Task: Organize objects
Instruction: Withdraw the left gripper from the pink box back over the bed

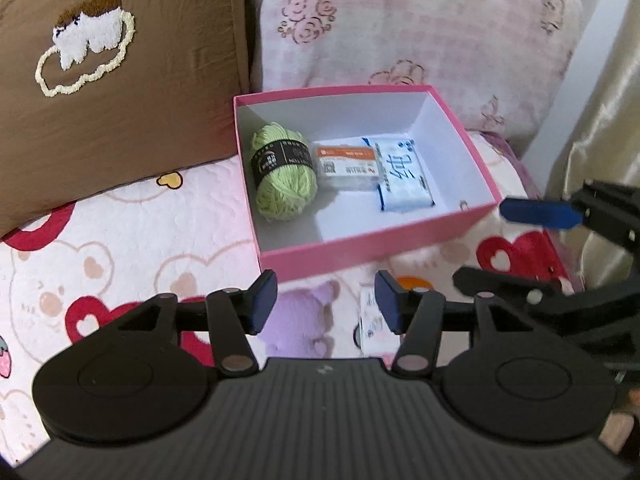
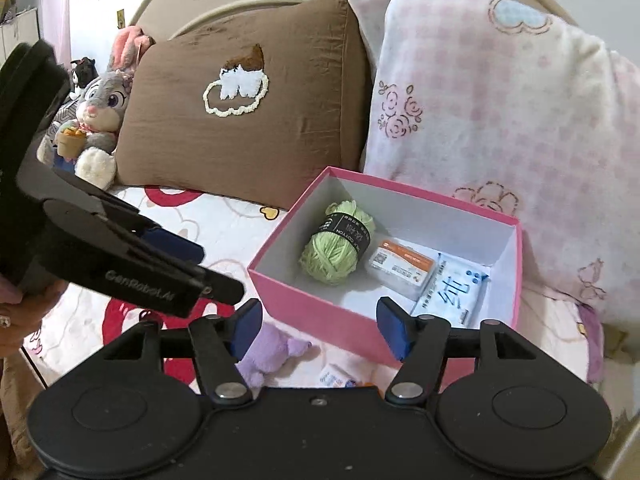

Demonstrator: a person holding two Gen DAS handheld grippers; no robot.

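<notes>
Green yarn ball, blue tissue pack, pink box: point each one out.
Green yarn ball (image 1: 285, 174): left wrist view, on its black label band.
Blue tissue pack (image 1: 404, 178): left wrist view, printed top face.
Pink box (image 1: 360, 254): left wrist view, near outer wall.

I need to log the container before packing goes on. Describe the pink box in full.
The pink box is a rectangular, lidless carton, seemingly cardboard, pink outside and on the rim, white inside. It sits upright on the patterned bedspread, with a brown pillow and a pink blanket behind it. Inside lie a green yarn ball, a small orange-and-white packet and a blue-and-white tissue pack. No claw touches it.
</notes>
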